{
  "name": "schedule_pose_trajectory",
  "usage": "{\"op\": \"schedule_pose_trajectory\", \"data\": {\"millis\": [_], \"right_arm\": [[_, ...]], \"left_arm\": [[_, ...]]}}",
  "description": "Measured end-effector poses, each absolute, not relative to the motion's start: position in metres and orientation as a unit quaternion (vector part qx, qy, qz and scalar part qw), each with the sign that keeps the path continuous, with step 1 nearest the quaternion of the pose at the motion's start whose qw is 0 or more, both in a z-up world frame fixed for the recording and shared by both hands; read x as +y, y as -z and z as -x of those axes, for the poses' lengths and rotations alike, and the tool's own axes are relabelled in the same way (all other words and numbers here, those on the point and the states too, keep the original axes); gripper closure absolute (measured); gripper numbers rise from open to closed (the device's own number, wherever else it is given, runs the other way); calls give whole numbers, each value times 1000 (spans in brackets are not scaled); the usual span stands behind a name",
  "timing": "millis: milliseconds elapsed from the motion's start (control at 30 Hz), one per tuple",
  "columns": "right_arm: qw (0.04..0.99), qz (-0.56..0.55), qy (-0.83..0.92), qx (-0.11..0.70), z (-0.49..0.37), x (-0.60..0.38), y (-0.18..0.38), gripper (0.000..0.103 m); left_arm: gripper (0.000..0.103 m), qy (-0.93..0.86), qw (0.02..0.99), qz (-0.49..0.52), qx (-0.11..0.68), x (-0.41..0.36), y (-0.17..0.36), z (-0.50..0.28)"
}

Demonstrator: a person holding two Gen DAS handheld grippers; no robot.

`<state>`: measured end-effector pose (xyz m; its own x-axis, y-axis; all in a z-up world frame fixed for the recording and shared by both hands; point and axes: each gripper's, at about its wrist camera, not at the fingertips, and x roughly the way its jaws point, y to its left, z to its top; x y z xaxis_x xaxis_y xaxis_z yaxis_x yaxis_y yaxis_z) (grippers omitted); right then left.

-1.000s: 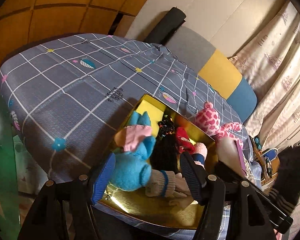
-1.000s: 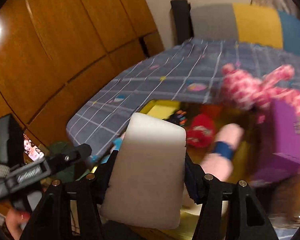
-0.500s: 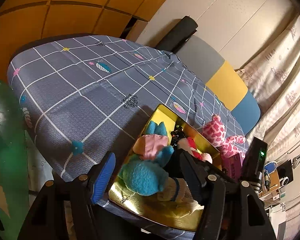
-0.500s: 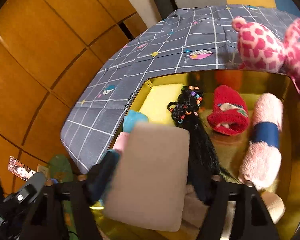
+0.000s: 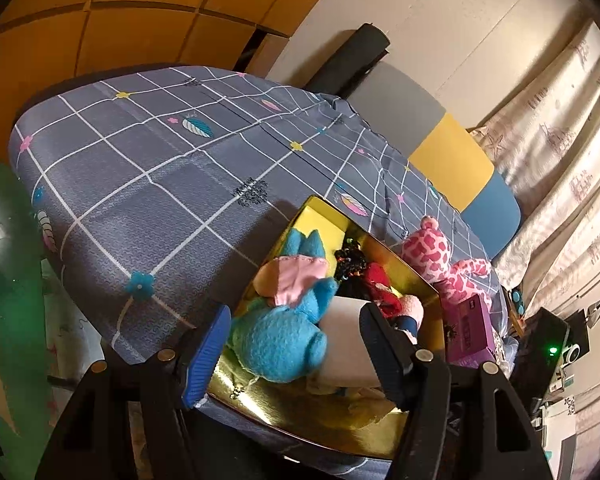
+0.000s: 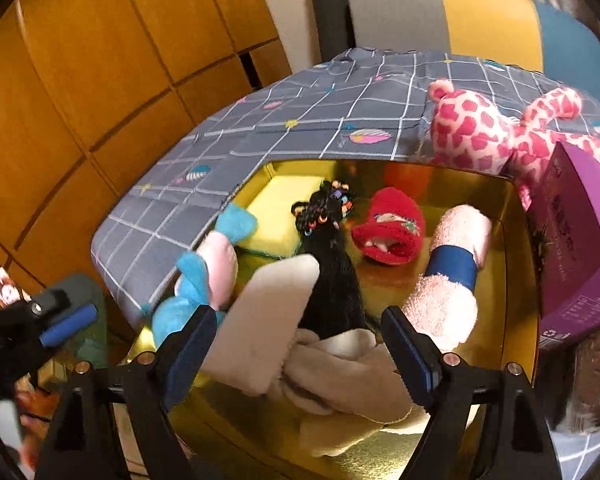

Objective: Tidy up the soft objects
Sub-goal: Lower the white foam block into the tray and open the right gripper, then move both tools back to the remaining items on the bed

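Observation:
A gold tray [image 6: 518,280] on the bed holds a blue and pink plush [image 6: 196,280], a yellow sponge [image 6: 276,208], a black beaded braid [image 6: 328,240], a red sock [image 6: 392,232], a pink rolled towel [image 6: 452,268] and a cream cloth [image 6: 348,368]. My right gripper [image 6: 300,346] hangs low over the tray with its jaws opening. A white foam block [image 6: 264,320] leans tilted against its left finger, clear of the right one. My left gripper [image 5: 296,354] is open above the blue plush [image 5: 280,336], with the white block [image 5: 344,348] beside it.
A pink spotted plush [image 6: 484,128] and a purple box [image 6: 572,232] sit on the grey checked sheet [image 5: 160,168] by the tray's far right side. Wooden wardrobe doors [image 6: 80,60] stand at the left, a padded headboard [image 5: 448,152] and curtains [image 5: 560,140] behind.
My right gripper sank into the tray and its jaws spread, letting go of the white block, which tipped against the left finger. The left gripper stayed open and barely moved.

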<state>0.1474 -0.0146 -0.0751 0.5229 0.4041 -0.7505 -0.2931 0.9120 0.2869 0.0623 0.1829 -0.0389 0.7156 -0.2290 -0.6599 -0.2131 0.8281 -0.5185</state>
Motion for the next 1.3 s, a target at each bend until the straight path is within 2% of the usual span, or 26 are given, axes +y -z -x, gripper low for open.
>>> {"op": "schedule_pose_trajectory", "data": {"millis": [167, 367, 633, 900, 1133, 1300], "right_arm": [[848, -21, -222, 481, -145, -5, 87, 18], [817, -46, -261, 513, -129, -16, 87, 18], [883, -101, -232, 396, -95, -86, 26, 18], [936, -182, -120, 275, -67, -206, -22, 18], [936, -232, 19, 265, -56, -319, -15, 18], [914, -261, 105, 294, -46, -384, 23, 18]], "left_arm": [[35, 5, 882, 282, 378, 176, 36, -62], [35, 8, 884, 271, 380, 167, 31, -66], [35, 41, 889, 239, 388, 127, 21, -79], [35, 110, 889, 197, 399, 62, 7, -88], [35, 176, 878, 157, 416, -2, -1, -93], [35, 226, 870, 127, 419, -47, -8, -95]]}}
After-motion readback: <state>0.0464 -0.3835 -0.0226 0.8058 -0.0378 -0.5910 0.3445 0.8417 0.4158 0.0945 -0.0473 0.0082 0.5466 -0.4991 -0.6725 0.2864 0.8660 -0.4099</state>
